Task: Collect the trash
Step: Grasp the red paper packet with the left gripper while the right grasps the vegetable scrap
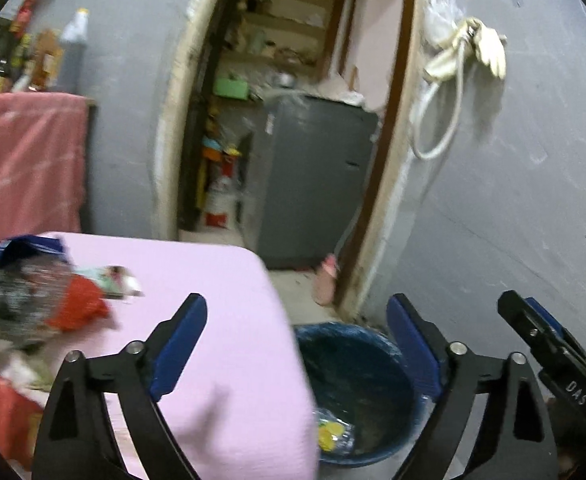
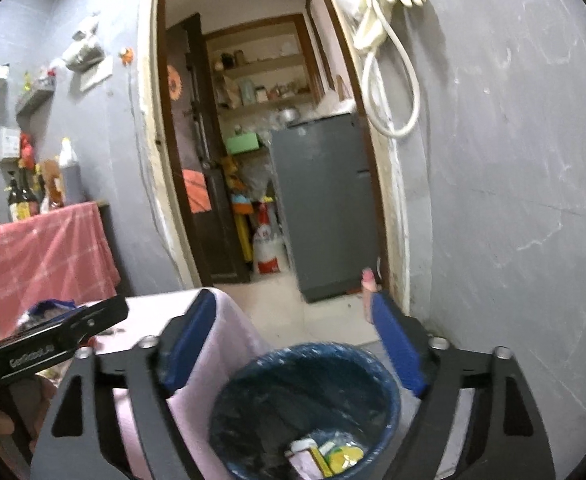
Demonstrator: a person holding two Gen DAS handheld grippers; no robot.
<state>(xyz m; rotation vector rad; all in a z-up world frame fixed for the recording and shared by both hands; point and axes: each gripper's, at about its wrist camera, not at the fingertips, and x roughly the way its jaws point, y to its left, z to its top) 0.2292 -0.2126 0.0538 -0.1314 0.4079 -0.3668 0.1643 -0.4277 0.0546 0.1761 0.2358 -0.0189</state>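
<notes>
Pink-covered table (image 1: 213, 300) carries litter (image 1: 33, 304) beside a blue bin (image 2: 305, 408); both tools (image 1: 297, 344) (image 2: 293, 344) spread apart, empty.

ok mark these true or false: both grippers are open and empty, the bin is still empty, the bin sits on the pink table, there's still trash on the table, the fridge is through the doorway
1. Both grippers are open and empty. True: the left gripper and the right gripper have their jaws spread with nothing between them.
2. The bin is empty. False: the blue bin already holds some packaging, including a yellow wrapper.
3. The bin sits on the pink table. False: it stands on the floor beside the table.
4. Trash remains on the table. True: a pile of wrappers lies there.
5. A grey fridge stands through the doorway. True: the fridge is inside.
</notes>
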